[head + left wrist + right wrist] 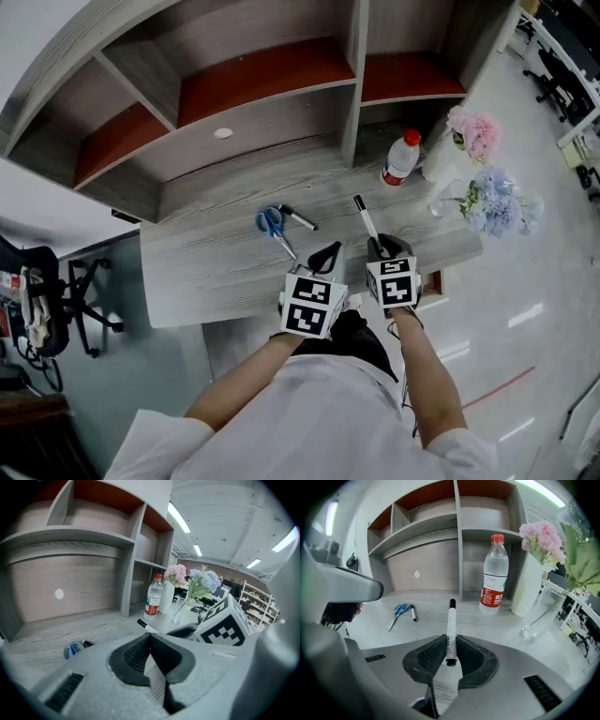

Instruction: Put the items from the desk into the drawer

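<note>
Right gripper (pixel 450 641): we had its fingers clamped on the white marker's (pixel 451 620) rear end, cap pointing forward, so it could be carried (towards the drawer, we judged).
Left gripper (pixel 150 637): fingers pressed together, empty.
Desk (pixel 497 625): blue scissors (pixel 271 223) and a second marker (pixel 298 217) lay waiting.
</note>
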Available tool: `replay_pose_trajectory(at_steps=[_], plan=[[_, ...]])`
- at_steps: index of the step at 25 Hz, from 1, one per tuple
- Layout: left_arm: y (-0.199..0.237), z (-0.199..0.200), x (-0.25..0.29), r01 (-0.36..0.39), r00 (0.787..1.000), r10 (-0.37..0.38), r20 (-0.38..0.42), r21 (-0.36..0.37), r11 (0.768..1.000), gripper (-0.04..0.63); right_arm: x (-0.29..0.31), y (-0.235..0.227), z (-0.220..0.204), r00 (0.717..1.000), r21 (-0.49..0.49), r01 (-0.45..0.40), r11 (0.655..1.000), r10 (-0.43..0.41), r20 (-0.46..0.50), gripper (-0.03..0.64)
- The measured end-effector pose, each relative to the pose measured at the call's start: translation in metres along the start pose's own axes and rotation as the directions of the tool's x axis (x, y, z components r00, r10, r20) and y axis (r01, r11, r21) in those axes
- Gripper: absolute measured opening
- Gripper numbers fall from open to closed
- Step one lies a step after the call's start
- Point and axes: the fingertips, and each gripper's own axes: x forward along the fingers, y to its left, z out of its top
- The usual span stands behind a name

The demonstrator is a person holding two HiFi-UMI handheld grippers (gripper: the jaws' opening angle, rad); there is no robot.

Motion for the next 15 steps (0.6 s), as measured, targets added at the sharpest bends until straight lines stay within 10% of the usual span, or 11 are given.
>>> replay_pose_trajectory(at_steps=[15], plan=[[-0.090,-0.032,-0.007,0.208,0.978,-0.206,-0.032,0.059,0.976,0.003,-0.099,-0.021,-0.073,0.978,0.188,0.192,0.963,-0.204,0.048,0.055]])
